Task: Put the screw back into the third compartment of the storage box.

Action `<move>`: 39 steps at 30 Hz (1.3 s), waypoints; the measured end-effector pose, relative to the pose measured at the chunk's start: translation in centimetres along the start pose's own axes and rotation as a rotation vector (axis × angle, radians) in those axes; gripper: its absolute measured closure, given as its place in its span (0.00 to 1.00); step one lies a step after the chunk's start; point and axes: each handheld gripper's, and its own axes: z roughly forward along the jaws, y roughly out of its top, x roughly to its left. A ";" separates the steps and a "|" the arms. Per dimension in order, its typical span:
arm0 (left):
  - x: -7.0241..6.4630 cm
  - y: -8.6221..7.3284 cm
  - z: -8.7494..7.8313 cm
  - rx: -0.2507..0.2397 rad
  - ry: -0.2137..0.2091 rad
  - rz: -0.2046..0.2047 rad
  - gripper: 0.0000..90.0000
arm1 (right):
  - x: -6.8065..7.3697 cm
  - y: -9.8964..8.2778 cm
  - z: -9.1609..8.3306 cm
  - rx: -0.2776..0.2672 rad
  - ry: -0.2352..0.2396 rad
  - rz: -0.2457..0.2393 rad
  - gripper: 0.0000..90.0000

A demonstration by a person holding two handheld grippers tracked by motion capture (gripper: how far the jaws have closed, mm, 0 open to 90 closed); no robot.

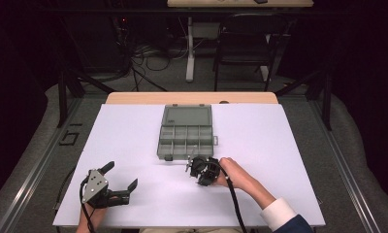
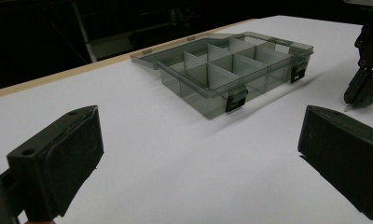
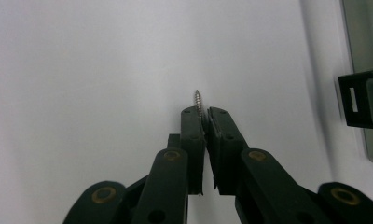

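High view first: at the near edge of the white table, a hand holds the left gripper low over the surface, its jaws spread wide with nothing between them. A little farther in and to the right, the other hand, with a white cuff and dark sleeve behind it, holds the right gripper just short of the near edge of the organiser box. The right gripper view shows its jaws pressed nearly together on a small silver screw, whose threaded tip pokes out past the jaw ends above the bare white surface; one black latch of the box sits at that view's right edge. Beyond the grippers, the box lies near the middle of the table, grey and translucent, its lid laid flat open on the far side and its divided compartments showing nothing inside them in the left gripper view. Past the table's wooden far edge stand a dark chair and loose cables on the floor.
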 end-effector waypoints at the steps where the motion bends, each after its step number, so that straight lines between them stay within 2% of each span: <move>1: 0.0 0.0 0.0 0.001 0.000 0.000 0.00 | 0.0 0.0 0.0 -0.004 0.005 0.001 0.95; 9: 0.0 0.0 0.0 0.002 0.000 0.001 0.00 | -0.1 0.0 -1.0 -0.009 -0.008 0.009 0.95; 10: 0.0 0.0 0.0 0.002 0.000 0.001 0.00 | -0.1 0.0 -1.0 -0.034 -0.016 0.007 0.95; 11: 0.0 0.0 0.0 0.001 0.001 0.000 0.00 | -0.1 0.1 -1.3 -0.018 -0.014 0.012 0.95; 21: 0.0 0.0 0.0 0.001 0.000 -0.001 0.00 | -0.3 0.6 -2.5 -0.045 -0.037 0.009 0.95; 31: 0.0 0.0 0.0 0.001 0.001 0.000 0.00 | -1.1 0.9 -3.8 -0.054 -0.058 0.029 0.95; 39: 0.0 0.0 0.0 0.001 -0.001 0.000 0.00 | -1.8 1.5 -5.1 -0.092 -0.097 0.046 0.95</move>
